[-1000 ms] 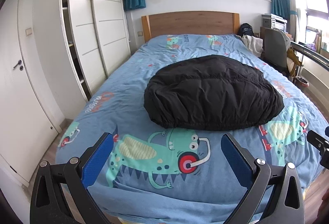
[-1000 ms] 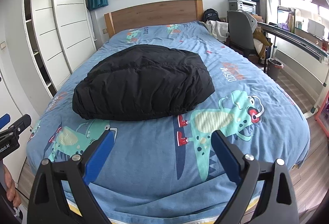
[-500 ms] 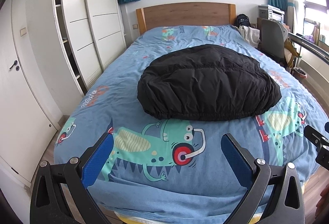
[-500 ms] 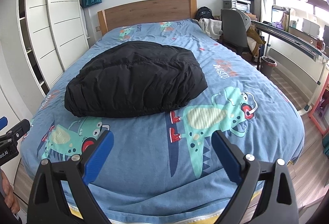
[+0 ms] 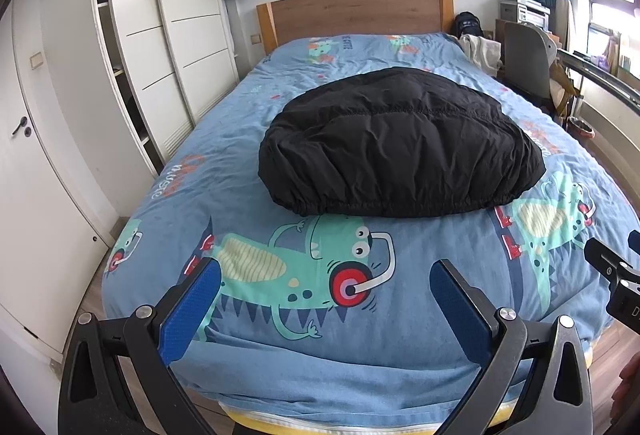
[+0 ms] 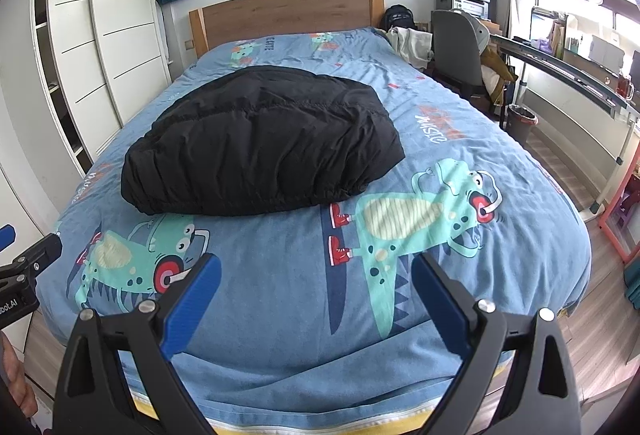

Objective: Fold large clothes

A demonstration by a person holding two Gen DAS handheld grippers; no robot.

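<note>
bed w/ black jacket | wardrobe beside | L gripper + R gripper wide, empty

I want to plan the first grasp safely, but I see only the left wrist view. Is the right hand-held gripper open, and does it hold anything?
Observer: In the right wrist view the right hand-held gripper is open and empty. It is over the foot of the bed, apart from the black jacket.
Operator: Thank you. What stands on the floor beside the bed, on the right, near the foot?
Observer: A pink frame stands there on the wooden floor, apart from the bed.
</note>
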